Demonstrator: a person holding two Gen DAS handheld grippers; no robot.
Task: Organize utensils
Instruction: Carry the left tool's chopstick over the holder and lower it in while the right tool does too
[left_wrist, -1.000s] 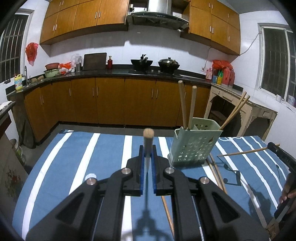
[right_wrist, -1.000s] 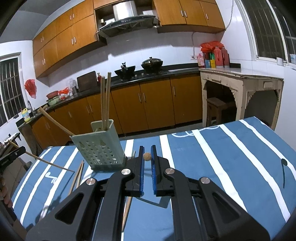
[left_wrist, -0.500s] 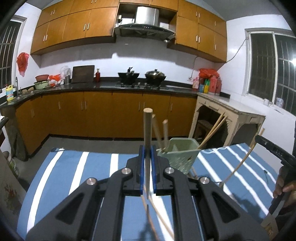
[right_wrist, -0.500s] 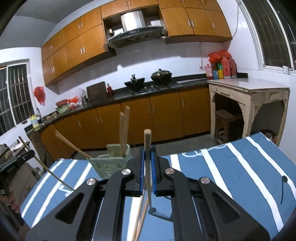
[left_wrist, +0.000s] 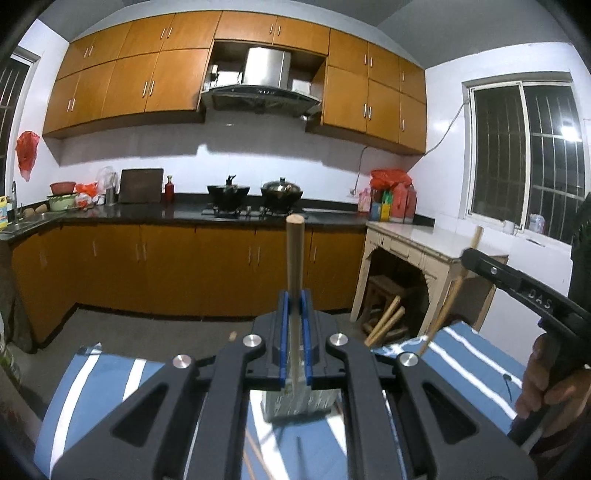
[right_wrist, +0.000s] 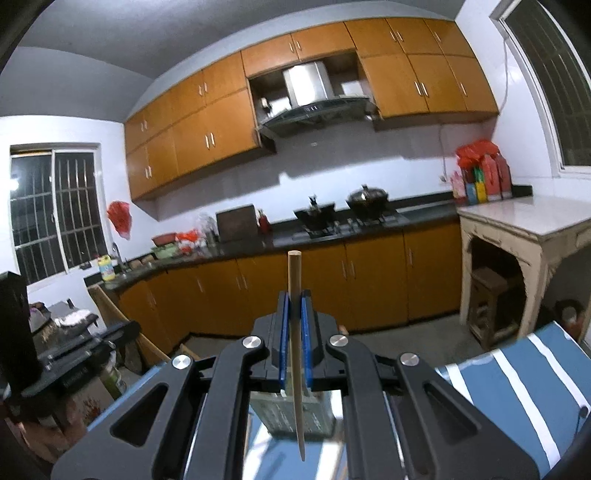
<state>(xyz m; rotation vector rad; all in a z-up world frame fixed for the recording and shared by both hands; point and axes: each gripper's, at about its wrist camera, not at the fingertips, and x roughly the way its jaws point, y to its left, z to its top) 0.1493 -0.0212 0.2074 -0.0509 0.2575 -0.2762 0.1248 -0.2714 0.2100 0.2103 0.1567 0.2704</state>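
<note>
Green holder (left_wrist: 299, 400) (under striped cloth (left_wrist: 476, 363)) behind chopstick (left_wrist: 295, 266).

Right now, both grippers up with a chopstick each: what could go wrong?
1. The left gripper and right gripper each pinch one upright chopstick on narrow pads; either could pivot or slip.
2. The green holder is mostly hidden behind the fingers, so insertion may miss.
3. Both converge on one holder; sticks may clash.

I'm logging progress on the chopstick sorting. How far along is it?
Done: two chopsticks already stand in the green holder. In hand: the left gripper and right gripper each clamp one chopstick, lifted upright. Left: both must drop in, plus loose ones on the cloth.
</note>
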